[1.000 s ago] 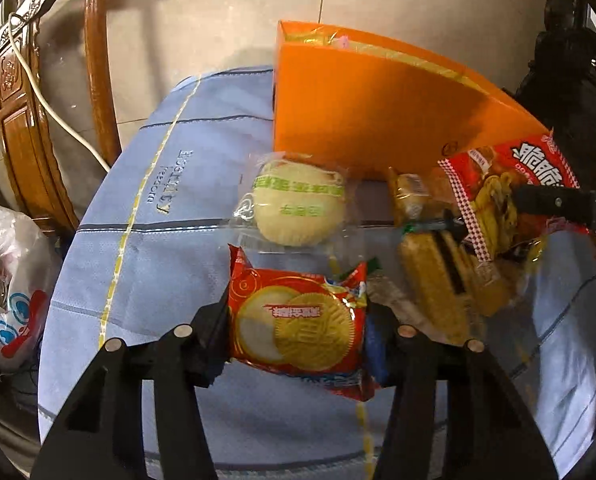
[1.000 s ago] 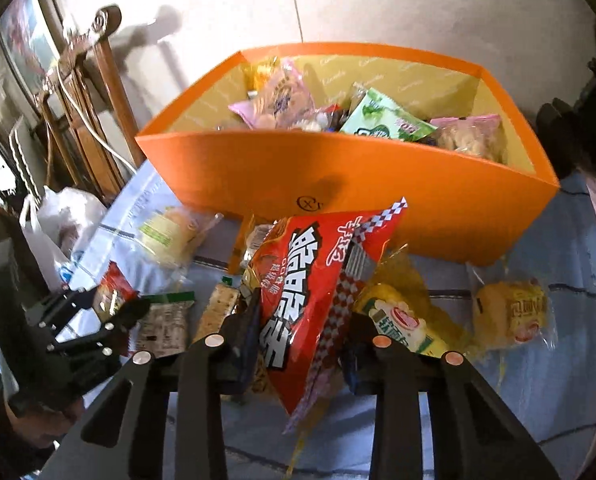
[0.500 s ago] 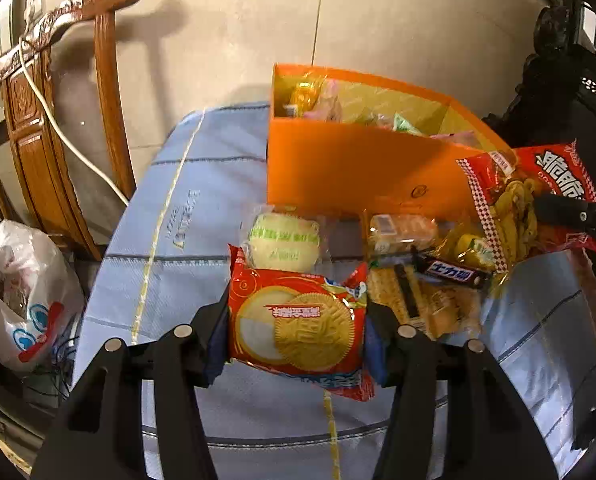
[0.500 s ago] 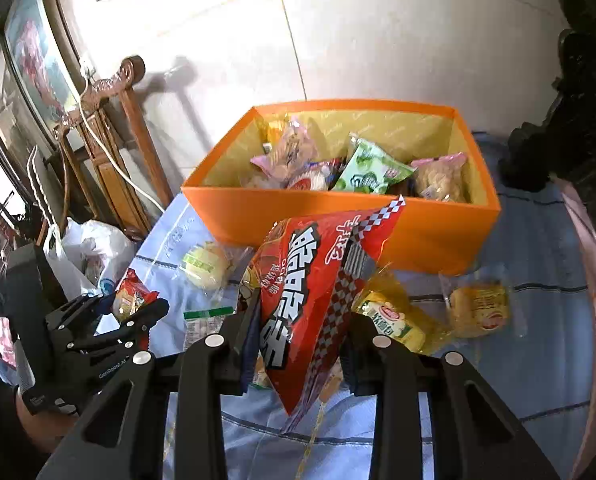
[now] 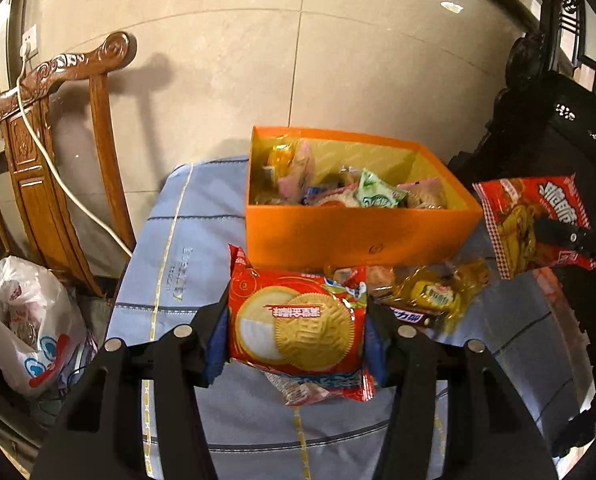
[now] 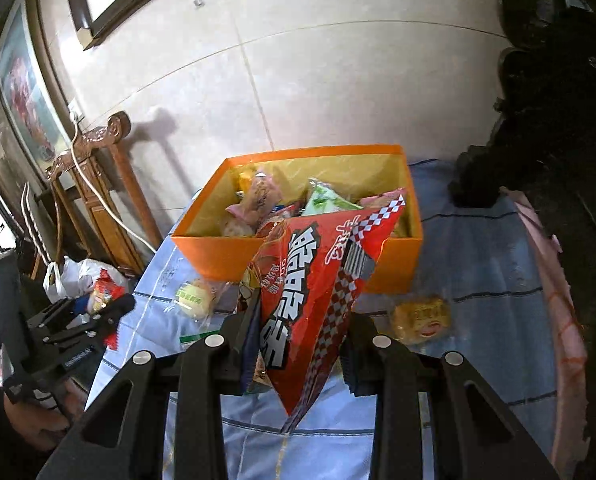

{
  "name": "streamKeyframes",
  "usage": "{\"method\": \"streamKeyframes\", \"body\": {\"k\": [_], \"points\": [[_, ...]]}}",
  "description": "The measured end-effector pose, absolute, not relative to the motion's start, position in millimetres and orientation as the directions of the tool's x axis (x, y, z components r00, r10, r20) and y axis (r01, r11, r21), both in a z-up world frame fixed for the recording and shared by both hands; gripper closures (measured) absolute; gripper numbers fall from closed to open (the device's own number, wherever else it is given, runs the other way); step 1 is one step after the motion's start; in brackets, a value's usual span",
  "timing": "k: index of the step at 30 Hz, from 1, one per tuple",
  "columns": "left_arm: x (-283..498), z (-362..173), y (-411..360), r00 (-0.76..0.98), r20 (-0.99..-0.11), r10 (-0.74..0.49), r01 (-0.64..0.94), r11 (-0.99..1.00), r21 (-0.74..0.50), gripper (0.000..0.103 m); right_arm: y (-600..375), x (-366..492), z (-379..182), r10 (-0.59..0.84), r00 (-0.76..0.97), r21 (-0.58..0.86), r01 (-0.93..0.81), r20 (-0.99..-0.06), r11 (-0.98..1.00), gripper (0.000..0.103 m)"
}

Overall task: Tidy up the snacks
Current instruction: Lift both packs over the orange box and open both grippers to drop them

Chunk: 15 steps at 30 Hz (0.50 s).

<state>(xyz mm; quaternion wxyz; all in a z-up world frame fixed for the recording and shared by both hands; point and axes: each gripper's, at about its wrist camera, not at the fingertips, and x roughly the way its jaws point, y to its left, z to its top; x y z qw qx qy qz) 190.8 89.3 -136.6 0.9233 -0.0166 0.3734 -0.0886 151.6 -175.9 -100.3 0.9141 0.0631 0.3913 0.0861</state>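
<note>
Between the fingers of the left gripper (image 5: 296, 330), a red biscuit packet (image 5: 298, 320) is clamped flat-on, held above the blue cloth (image 5: 186, 280). The right gripper (image 6: 301, 336) is likewise clamped on a red crisp bag (image 6: 317, 280), which stands up on end between its pads. Just beyond, loose snacks lie on the cloth: a yellow-wrapped sweet (image 5: 429, 294), a pale round cake (image 6: 196, 296) and a yellow cake (image 6: 419, 316). Behind them stands the orange box (image 5: 357, 232), open and holding many packets. Farther left are a carved wooden chair (image 5: 58, 152) and a white plastic bag (image 5: 22, 320).
</note>
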Motion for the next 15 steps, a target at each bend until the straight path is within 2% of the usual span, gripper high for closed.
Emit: {"method": "streamKeyframes", "body": {"k": [7, 15], "points": [[213, -111, 75, 0.714, -0.674, -0.188, 0.176, 0.981, -0.087, 0.050, -192, 157, -91, 0.198, 0.691, 0.183, -0.096, -0.695, 0.978, 0.070], [285, -41, 43, 0.775, -0.605, -0.185, 0.206, 0.978, -0.035, 0.050, -200, 219, -28, 0.193, 0.745, 0.146, -0.129, -0.638, 0.981, 0.070]]}}
